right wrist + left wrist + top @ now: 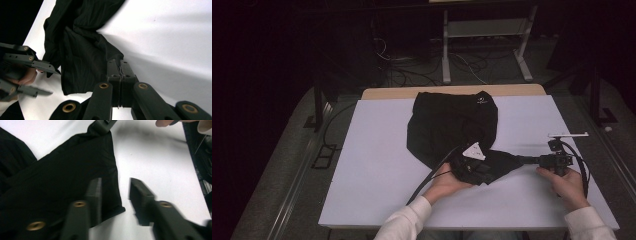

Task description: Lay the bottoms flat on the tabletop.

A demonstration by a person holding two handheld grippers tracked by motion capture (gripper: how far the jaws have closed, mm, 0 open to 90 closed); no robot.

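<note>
A black garment [452, 120] lies crumpled on the white table top [372, 165], a small white logo at its far end and a white tag [474, 150] near its near edge. My right gripper [519, 160] reaches in from the right and is shut on a corner of the garment [82, 50], drawn out to a point; its jaws [119, 67] press together on the fabric. My left gripper [472, 167] sits at the garment's near edge, held in a hand. Its jaws [116, 192] stand apart, one over the fabric [62, 175], one over bare table, nothing pinched.
A wooden strip [452, 91] borders the table's far edge. Beyond it stand a white metal frame [484, 30] and loose cables on the floor. Bare white surface lies left and right of the garment. Dark rails run along the table's left side.
</note>
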